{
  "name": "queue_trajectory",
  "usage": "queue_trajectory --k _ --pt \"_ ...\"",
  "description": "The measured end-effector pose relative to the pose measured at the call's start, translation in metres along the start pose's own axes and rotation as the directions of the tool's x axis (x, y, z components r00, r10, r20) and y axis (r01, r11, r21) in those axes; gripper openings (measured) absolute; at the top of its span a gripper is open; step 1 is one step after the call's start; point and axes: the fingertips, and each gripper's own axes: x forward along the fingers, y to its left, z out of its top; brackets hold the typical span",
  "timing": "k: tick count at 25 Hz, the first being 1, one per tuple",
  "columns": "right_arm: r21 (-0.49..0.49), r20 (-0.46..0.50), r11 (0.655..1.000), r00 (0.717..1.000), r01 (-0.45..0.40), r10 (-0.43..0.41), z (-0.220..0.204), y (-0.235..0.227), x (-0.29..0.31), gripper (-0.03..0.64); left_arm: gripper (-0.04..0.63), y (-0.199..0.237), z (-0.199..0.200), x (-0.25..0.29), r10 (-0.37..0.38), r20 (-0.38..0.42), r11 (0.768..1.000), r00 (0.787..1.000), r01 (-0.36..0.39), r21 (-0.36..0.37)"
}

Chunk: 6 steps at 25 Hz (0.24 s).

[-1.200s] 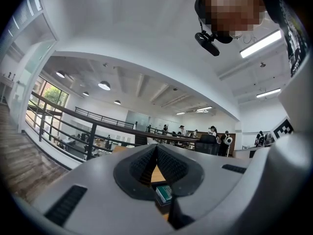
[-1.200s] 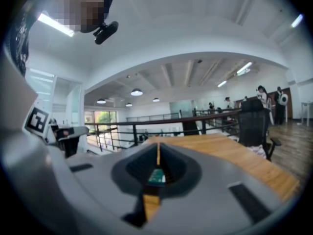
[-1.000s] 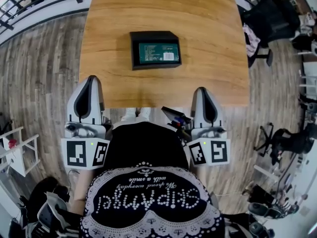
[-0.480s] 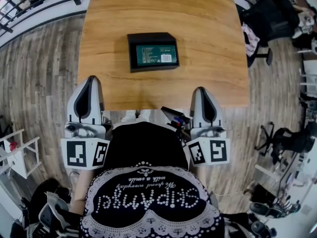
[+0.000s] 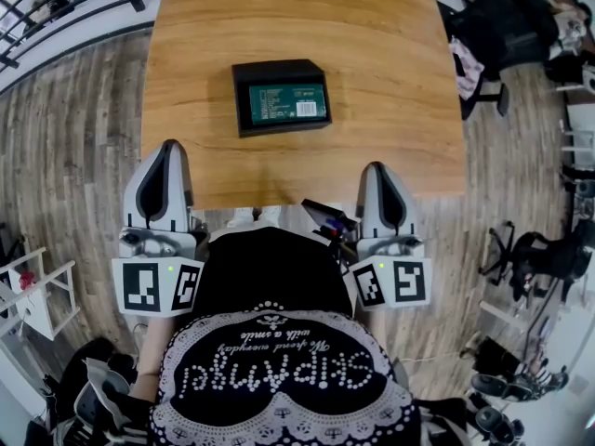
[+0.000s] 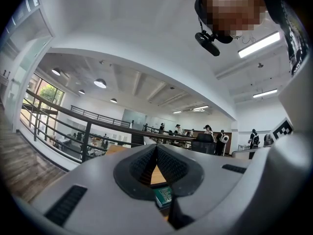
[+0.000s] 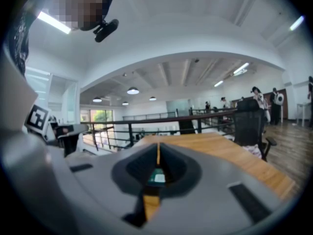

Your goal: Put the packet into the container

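Seemingly the job is done — the green packet (image 5: 282, 103) lies flat inside the black container (image 5: 239, 100) on the table (image 5: 390, 54), while the left gripper (image 5: 167, 149) and right gripper (image 5: 378, 169), jaws pressed together on nothing, hang at its near edge.

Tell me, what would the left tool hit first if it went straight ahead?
Probably nothing: the shut left tool points over the wooden table, left of the black container; height is unclear.

A black, shallow, rectangular container (image 5: 240, 100) sits on the wooden table (image 5: 381, 72). A green packet (image 5: 282, 104) with a white label lies inside it, apparently flat.
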Motion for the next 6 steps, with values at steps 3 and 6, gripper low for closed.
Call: queue_trajectory --k 3,6 --pt "0.001 -0.002 1.000 1.000 0.008 -0.008 0.0004 -0.0022 -0.0016 0.037 0.028 -0.0014 0.0007 0.0017 -0.006 -0.002 1.000 1.000 0.006 0.000" --pt "0.002 -0.001 1.000 1.000 0.015 -0.015 0.0014 -0.0044 -0.0034 0.037 0.028 -0.0029 0.0013 0.0026 -0.011 -0.002 1.000 1.000 0.011 0.000"
